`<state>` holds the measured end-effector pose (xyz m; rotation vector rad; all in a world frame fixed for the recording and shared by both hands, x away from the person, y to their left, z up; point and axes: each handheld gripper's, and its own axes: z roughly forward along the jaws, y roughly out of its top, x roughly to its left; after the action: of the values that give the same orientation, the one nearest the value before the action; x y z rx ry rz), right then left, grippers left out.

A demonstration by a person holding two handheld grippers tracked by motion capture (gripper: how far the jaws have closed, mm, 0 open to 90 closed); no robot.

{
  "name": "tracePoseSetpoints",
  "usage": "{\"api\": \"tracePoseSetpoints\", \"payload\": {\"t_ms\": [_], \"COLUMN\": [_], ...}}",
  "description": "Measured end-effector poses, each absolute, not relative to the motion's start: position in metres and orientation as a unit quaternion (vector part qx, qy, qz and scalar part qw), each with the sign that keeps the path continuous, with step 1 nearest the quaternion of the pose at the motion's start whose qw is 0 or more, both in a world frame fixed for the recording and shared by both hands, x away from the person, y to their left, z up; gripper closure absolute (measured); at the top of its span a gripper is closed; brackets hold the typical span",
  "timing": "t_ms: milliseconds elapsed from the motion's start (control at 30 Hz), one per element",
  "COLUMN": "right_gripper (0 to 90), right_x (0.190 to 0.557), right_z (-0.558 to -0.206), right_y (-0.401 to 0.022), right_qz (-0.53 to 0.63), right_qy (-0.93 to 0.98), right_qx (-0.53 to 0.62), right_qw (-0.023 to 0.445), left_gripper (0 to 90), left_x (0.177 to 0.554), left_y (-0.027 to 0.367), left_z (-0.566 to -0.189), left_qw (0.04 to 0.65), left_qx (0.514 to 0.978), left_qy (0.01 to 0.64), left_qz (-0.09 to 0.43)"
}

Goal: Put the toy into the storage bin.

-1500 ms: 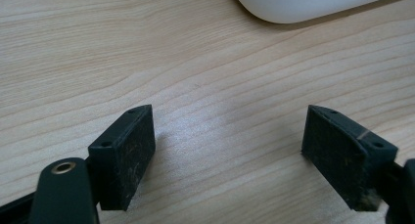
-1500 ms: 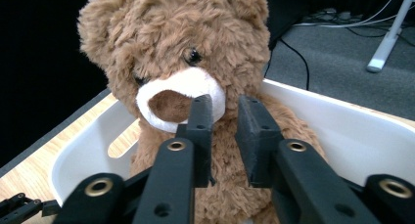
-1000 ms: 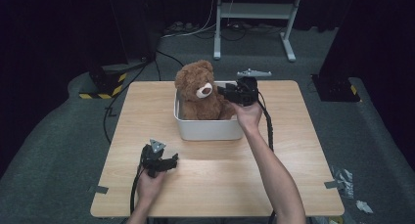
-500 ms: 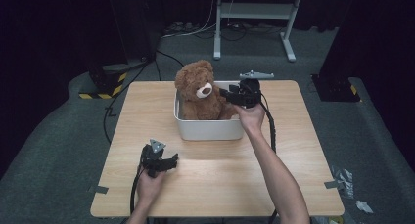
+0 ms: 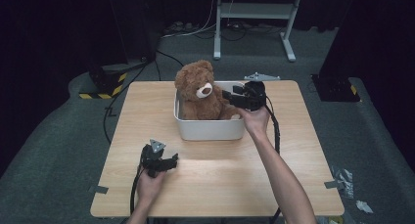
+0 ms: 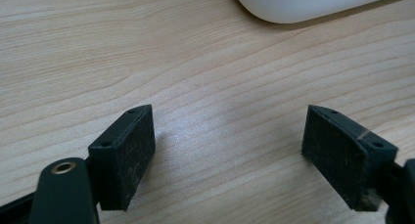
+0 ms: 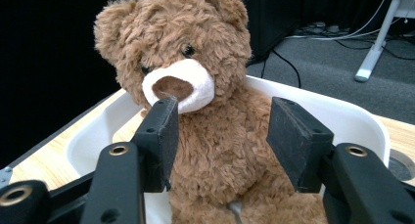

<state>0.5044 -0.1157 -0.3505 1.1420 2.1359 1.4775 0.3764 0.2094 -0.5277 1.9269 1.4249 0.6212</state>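
Note:
A brown teddy bear [image 5: 198, 89] sits upright in a white tub [image 5: 210, 128] at the back middle of the wooden table [image 5: 220, 180]. My right gripper [image 5: 228, 96] points at it from the right, over the tub's right end. In the right gripper view the bear [image 7: 195, 82] faces me and its chest lies between and just beyond the gripper [image 7: 220, 131]. The jaws have just been opening and the pads stand clear of the fur. My left gripper [image 5: 174, 161] rests low on the table's front left, open with nothing in it [image 6: 227, 150].
The tub's rounded corner [image 6: 303, 4] lies just ahead of the left gripper. Cables trail from both grippers over the table's front. On the floor are a metal stand [image 5: 254, 18] behind, a black-and-yellow base [image 5: 103, 84] to the left and crumpled foil [image 5: 342, 177] to the right.
The right gripper has drawn back slightly from the bear, to the right. The left hand and gripper have stayed where they were.

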Motion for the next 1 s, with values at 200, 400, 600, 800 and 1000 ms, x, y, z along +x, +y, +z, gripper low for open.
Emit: {"api": "tracePoseSetpoints", "payload": {"t_ms": [200, 400, 600, 800, 1000], "right_gripper": [42.2, 40.9, 40.0, 41.4, 41.5], "right_x": [0.501, 0.495, 0.490, 0.482, 0.473], "right_z": [-0.351, -0.346, -0.342, -0.341, -0.339], "right_y": [-0.122, -0.126, -0.127, -0.131, -0.139], "right_qz": [0.518, 0.522, 0.523, 0.523, 0.519], "right_qy": [0.741, 0.741, 0.743, 0.741, 0.741], "right_qx": [0.399, 0.394, 0.388, 0.383, 0.383], "right_qw": [0.151, 0.153, 0.157, 0.177, 0.186], "left_gripper": [20.0, 20.0, 20.0, 20.0, 20.0], "left_x": [0.376, 0.376, 0.376, 0.376, 0.376], "left_y": [0.209, 0.209, 0.209, 0.209, 0.209], "left_z": [-0.528, -0.528, -0.528, -0.528, -0.528], "left_qw": [0.328, 0.328, 0.328, 0.328, 0.328], "left_qx": [0.734, 0.734, 0.734, 0.734, 0.735], "left_qy": [0.545, 0.545, 0.545, 0.545, 0.545], "left_qz": [0.237, 0.237, 0.237, 0.237, 0.236]}}
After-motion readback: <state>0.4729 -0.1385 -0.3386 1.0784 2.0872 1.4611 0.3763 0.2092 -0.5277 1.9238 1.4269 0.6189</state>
